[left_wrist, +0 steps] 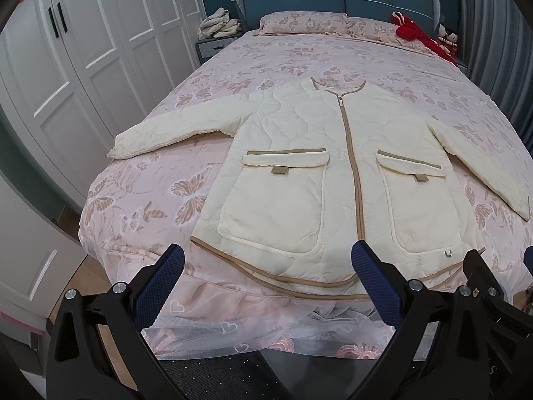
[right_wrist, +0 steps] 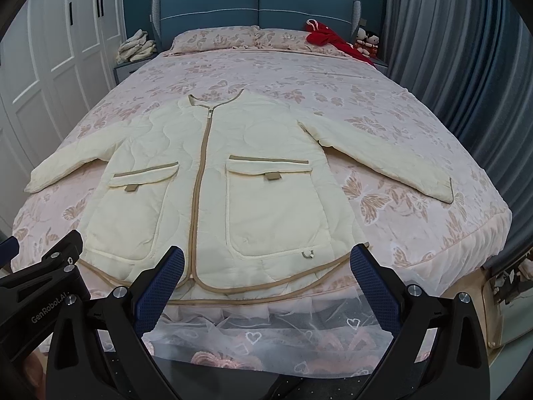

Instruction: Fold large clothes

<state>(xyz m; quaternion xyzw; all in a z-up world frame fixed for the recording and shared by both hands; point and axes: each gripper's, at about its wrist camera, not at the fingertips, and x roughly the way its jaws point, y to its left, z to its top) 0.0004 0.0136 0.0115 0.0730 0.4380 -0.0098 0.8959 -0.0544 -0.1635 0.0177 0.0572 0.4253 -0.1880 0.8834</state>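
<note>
A cream quilted jacket with tan trim lies flat and face up on the bed, zipped, both sleeves spread out; it also shows in the right wrist view. Its hem reaches the bed's front edge. My left gripper is open and empty, just in front of the hem's left half. My right gripper is open and empty, in front of the hem's right half. The right gripper's body shows at the right of the left wrist view, and the left gripper's body at the left of the right wrist view.
The bed has a pink butterfly quilt and a lace skirt. Pillows and a red garment lie by the blue headboard. White wardrobes stand left, grey curtains right. A nightstand holds folded clothes.
</note>
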